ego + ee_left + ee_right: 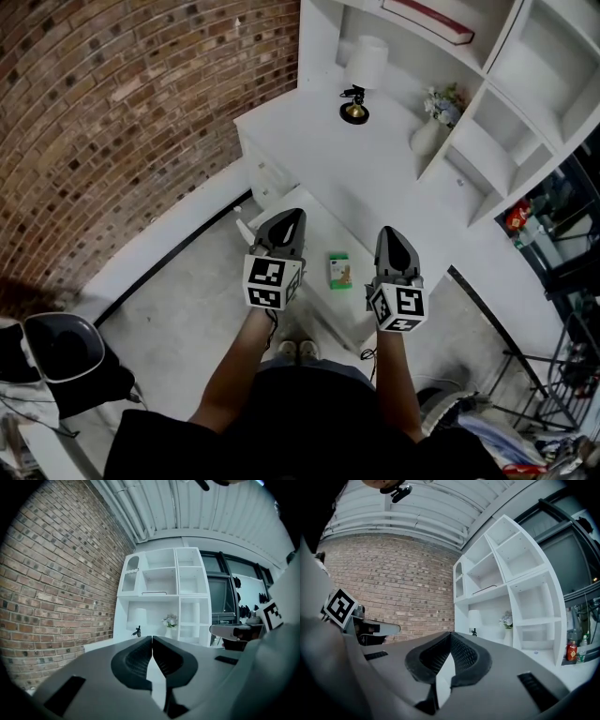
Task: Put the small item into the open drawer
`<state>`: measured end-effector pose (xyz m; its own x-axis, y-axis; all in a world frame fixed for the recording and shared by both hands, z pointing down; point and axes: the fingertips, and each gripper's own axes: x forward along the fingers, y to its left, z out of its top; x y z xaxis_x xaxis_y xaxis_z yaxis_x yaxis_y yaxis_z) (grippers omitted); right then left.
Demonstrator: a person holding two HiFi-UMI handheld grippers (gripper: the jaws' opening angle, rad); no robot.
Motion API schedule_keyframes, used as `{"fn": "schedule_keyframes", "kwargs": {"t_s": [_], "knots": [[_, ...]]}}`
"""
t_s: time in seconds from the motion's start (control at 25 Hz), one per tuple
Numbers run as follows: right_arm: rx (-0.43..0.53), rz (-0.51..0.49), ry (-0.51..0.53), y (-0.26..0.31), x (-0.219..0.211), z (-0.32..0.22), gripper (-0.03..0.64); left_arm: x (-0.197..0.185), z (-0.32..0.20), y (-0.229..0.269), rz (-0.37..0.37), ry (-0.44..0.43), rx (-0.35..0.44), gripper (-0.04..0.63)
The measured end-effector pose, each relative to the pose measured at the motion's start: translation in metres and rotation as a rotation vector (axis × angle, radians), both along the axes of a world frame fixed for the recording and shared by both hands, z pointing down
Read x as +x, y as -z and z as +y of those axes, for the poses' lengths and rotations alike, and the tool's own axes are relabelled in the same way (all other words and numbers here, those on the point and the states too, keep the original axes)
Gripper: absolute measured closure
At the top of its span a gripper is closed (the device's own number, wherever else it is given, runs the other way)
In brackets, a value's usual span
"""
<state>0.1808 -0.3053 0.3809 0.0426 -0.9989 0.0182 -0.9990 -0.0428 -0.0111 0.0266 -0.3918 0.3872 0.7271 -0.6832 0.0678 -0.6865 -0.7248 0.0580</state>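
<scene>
A small green packet lies on a low white surface that juts out from the front of the white desk. I cannot tell whether this surface is the drawer. My left gripper hangs just left of the packet and my right gripper just right of it, both above it and apart from it. Both are shut with nothing between the jaws, as the left gripper and the right gripper show in their own views. Both gripper views look level at the shelves, so the packet is out of their sight.
A lamp and a vase of flowers stand on the desk under white shelves. Drawer fronts face the brick wall. A dark chair sits at the lower left. My feet are on the grey floor.
</scene>
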Motion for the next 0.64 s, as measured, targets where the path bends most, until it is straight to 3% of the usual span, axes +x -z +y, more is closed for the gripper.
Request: {"fn": "schedule_keyframes", "kwargs": {"t_s": [0.64], "knots": [[-0.027, -0.012, 0.013, -0.0096, 0.0012, -0.0046, 0.617, -0.009, -0.0039, -0.0074, -0.011, 0.03, -0.034, 0.572]]}}
